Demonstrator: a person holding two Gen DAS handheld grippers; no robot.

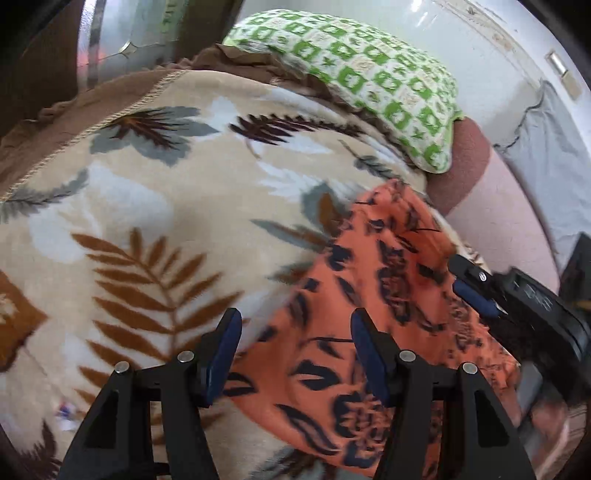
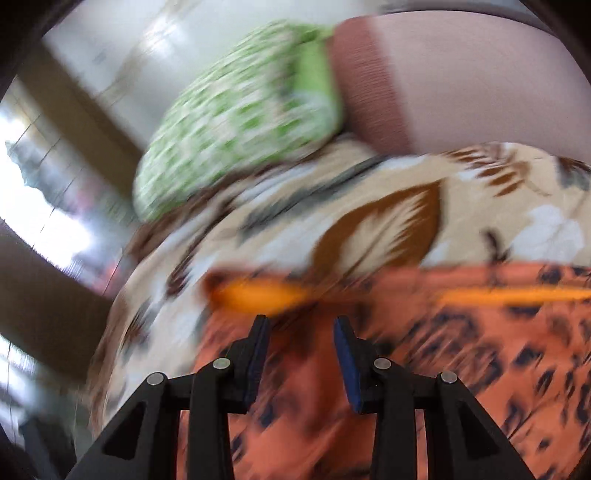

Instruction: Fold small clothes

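An orange garment with a dark floral print [image 1: 369, 295] lies on a beige leaf-patterned blanket [image 1: 147, 206]. My left gripper [image 1: 295, 350] is open, its jaws wide apart just above the garment's left part. My right gripper [image 1: 469, 280] shows at the garment's right edge in the left wrist view. In the blurred right wrist view the right gripper [image 2: 300, 347] is open over the garment [image 2: 461, 350], near its far hem with a bright orange band.
A green-and-white patterned pillow [image 1: 369, 74] lies at the far end of the bed, on a brown and pink sheet [image 1: 491, 206]. A white wall [image 1: 443, 33] stands behind. A dark wooden frame and a window [image 2: 37, 206] are to the left.
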